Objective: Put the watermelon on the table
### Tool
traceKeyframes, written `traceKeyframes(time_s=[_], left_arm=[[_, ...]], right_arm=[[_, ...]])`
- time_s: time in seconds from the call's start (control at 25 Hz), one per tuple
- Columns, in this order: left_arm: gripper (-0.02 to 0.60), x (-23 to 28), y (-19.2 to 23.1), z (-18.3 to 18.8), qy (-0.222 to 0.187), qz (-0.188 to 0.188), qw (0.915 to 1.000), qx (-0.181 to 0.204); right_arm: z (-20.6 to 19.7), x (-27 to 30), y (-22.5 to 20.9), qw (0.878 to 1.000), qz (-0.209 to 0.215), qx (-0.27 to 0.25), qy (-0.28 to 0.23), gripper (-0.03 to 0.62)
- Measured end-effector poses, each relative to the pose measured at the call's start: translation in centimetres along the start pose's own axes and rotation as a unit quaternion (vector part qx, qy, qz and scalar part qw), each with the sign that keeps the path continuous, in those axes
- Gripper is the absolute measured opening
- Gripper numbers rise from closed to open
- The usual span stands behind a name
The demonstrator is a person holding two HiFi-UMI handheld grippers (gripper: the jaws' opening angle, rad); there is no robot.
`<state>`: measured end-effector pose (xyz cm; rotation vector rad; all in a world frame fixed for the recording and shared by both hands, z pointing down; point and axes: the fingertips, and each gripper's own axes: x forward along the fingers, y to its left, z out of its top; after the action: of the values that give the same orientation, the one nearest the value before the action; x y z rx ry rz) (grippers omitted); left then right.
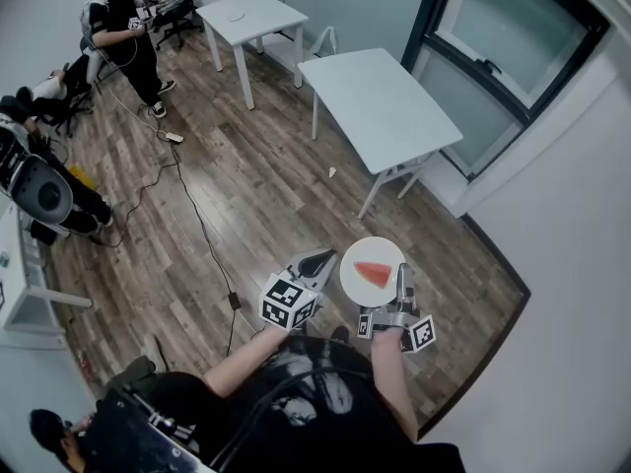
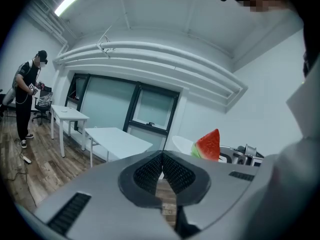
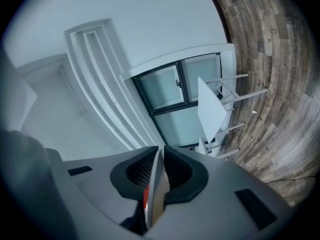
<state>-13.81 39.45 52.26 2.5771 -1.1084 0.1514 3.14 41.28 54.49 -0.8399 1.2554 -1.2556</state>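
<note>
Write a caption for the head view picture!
The right tool holds a white plate with a watermelon slice near a white table.

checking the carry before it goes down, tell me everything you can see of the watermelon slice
The watermelon slice is a red wedge with a thin green rind along one side. It rests near the middle of a round white plate, touching only that. The right gripper clamps the plate's rim, holding it above the wood floor.

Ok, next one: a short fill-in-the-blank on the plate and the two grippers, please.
The white plate carries a slice of ____.
The gripper clamped on the plate's rim is the ____ one.
The left gripper has its jaws ____, with nothing between them.
Missing: watermelon; right (right gripper); shut.
</note>
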Motion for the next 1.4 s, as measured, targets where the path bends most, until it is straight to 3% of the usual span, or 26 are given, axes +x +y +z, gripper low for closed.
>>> traceKeyframes(time_s=[0.28, 0.6, 1.04, 1.4], left_arm=[[0.003, -1.9, 2.8, -0.2, -0.01, -0.002, 0.9998, -0.016], [0.003, 0.3, 4.0, -0.9, 0.002, -0.014, 0.9993, -0.036], [0.003, 11.9, 5.9, 1.9, 0.015, -0.021, 0.9991, -0.033], [0.003, 20.5, 7.7, 4.3, 0.014, -0.005, 0.9995, -0.029]], right_arm=[[-3.0, -0.1, -1.1, 1.0, -0.005, -0.002, 0.003, 0.035], [-1.9, 1.1, -2.9, 0.999, -0.029, -0.001, -0.013, 0.034], [4.3, 10.7, -3.5, 1.0, -0.024, 0.013, 0.0, 0.034], [9.9, 18.9, -4.9, 0.999, -0.019, 0.03, 0.026, 0.034]])
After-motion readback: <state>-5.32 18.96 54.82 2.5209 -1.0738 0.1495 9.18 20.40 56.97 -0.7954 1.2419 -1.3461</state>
